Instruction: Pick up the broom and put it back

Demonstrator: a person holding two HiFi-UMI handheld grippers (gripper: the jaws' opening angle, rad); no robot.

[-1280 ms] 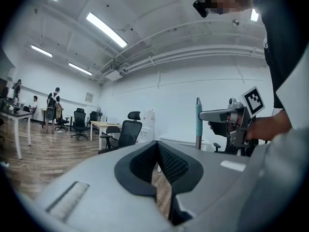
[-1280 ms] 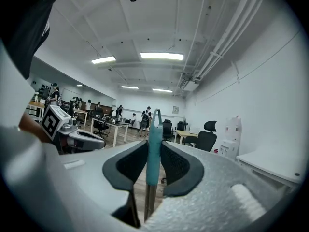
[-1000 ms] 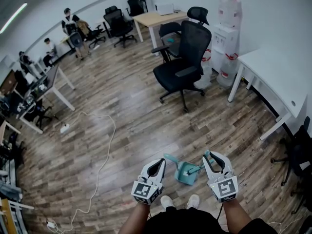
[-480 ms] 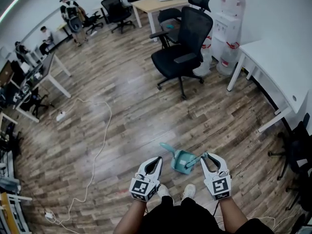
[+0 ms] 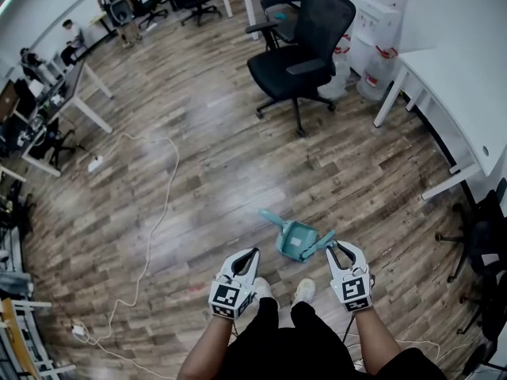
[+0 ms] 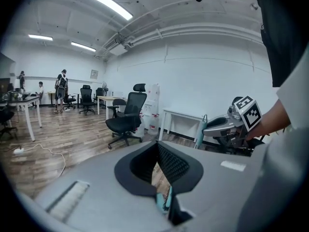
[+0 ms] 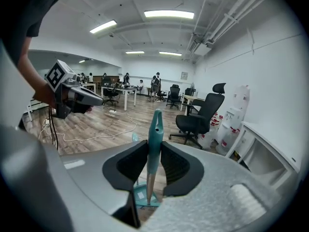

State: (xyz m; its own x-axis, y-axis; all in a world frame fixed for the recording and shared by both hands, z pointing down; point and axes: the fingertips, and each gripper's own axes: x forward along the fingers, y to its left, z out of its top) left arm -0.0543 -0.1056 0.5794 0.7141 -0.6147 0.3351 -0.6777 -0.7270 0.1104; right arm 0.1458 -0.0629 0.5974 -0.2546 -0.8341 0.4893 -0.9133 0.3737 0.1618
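Right gripper (image 5: pixel 336 248) is clamped on the handle of the teal broom (image 5: pixel 318 245), with a pad squeezing it from each side. The broom's lower end is down in the teal dustpan (image 5: pixel 293 240) on the wood floor (image 5: pixel 198 172), just past my shoes, and its handle leans to the right. Left gripper (image 5: pixel 252 253) has its tips together with nothing in them. It's just left of the dustpan, not touching it.

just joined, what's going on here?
A person stands on the wood floor with a claw in each hand. The right claw is shut on the handle of the teal broom, whose lower end is at the teal dustpan by their feet. The left claw is shut and empty.
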